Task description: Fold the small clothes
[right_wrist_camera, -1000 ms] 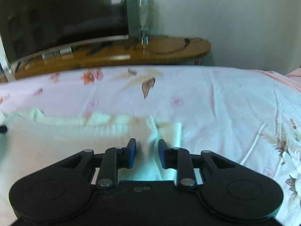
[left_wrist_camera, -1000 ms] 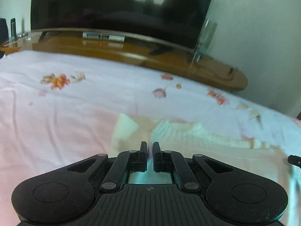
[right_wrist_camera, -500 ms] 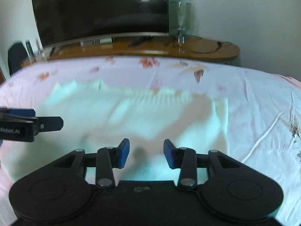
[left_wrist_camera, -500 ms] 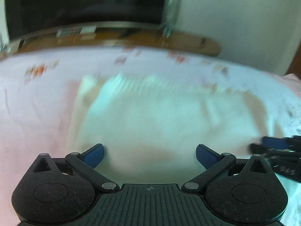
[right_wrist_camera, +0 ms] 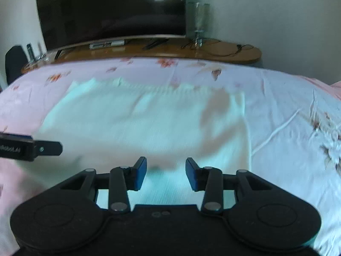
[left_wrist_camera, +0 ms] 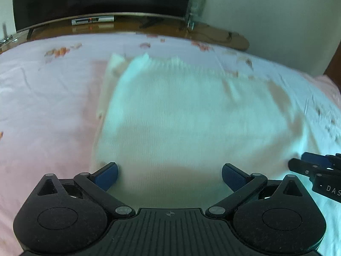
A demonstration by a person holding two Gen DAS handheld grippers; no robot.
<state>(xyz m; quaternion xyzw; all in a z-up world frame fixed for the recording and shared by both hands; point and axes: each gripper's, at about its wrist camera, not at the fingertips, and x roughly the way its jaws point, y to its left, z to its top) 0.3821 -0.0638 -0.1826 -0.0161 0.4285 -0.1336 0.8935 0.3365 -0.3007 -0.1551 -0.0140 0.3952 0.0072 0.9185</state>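
Bedsheet (right_wrist_camera: 277, 111) around garment (right_wrist_camera: 149, 123) open — TV stand (right_wrist_camera: 234, 53) beyond.

Garment (left_wrist_camera: 187, 115) lies on bedsheet (left_wrist_camera: 49, 106); television (right_wrist_camera: 110, 10) behind.

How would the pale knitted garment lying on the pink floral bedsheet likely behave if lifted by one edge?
The pale knitted garment would probably droop, since it lies limp with soft creases. Its ribbed knit suggests it may stretch slightly. It looks thin and light, and unlikely to slip far on the pink floral bedsheet, which looks like cloth.

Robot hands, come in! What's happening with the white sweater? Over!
Left gripper wide open, right gripper open, both empty. White sweater flat on pink bedsheet. Nothing in the way.
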